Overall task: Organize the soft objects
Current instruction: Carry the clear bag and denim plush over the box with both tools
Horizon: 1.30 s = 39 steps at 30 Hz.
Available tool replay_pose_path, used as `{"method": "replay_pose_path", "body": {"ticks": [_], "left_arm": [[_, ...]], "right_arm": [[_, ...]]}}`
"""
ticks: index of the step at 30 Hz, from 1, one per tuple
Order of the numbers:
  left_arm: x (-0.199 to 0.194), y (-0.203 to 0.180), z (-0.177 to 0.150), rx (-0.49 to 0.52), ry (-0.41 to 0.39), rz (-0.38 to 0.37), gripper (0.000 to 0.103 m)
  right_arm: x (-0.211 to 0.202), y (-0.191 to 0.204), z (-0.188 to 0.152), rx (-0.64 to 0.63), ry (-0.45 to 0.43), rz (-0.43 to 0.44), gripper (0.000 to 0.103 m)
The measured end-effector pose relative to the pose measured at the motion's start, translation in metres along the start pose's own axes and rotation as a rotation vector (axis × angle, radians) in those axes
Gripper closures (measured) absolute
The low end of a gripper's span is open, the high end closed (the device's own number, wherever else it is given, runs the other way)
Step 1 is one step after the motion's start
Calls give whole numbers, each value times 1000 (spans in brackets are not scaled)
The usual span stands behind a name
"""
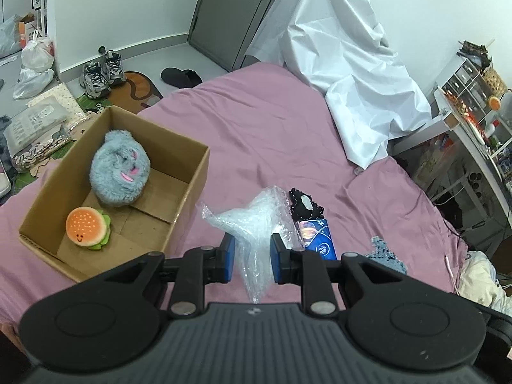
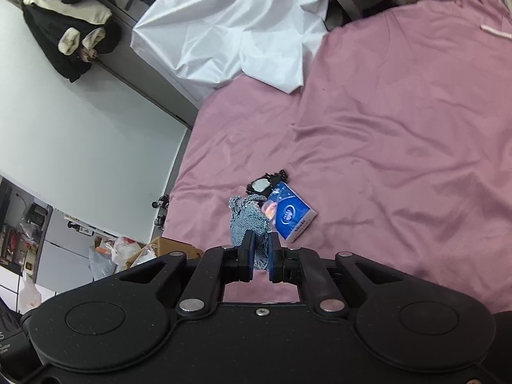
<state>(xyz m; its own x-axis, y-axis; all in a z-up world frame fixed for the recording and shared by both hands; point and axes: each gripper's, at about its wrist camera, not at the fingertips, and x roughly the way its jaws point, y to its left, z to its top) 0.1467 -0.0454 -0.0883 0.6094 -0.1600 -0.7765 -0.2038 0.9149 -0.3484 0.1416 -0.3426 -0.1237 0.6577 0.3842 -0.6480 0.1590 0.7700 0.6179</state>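
My left gripper (image 1: 252,249) is shut on a sheet of clear bubble wrap (image 1: 252,220), held over the pink bed to the right of a cardboard box (image 1: 188,185). In the box lie a grey fluffy plush (image 1: 119,169) and a burger plush (image 1: 88,228). My right gripper (image 2: 260,256) is shut on a blue-grey knitted cloth (image 2: 248,220), lifted above the bed; the cloth also shows in the left wrist view (image 1: 385,252). A blue tissue pack (image 2: 292,216) and a black lace item (image 2: 267,183) lie on the bed just beyond; both show in the left wrist view too, the pack (image 1: 320,236) and the lace item (image 1: 305,206).
A crumpled white sheet (image 1: 348,73) covers the far end of the bed (image 1: 262,121). Shoes (image 1: 100,73), bags and packages lie on the floor left of the bed. A cluttered shelf (image 1: 473,96) stands at the right. A dark coat (image 2: 67,28) hangs on the wall.
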Motion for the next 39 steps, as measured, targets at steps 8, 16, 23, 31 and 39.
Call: {"method": "replay_pose_path", "body": {"ticks": [8, 16, 23, 31, 39], "left_arm": [[-21, 12, 1, -5, -28, -12, 81], [-40, 30, 6, -9, -56, -9, 81], [-52, 46, 8, -14, -74, -14, 81], [-59, 69, 9, -26, -80, -6, 81], [-60, 95, 13, -56, -78, 8, 81]], "right_arm": [[-18, 23, -6, -42, -34, 22, 95], [-28, 46, -11, -66, -75, 14, 95], [-32, 65, -18, -88, -94, 29, 95], [-28, 95, -30, -151, -93, 51, 95], [-14, 120, -43, -190, -66, 65, 95]]}}
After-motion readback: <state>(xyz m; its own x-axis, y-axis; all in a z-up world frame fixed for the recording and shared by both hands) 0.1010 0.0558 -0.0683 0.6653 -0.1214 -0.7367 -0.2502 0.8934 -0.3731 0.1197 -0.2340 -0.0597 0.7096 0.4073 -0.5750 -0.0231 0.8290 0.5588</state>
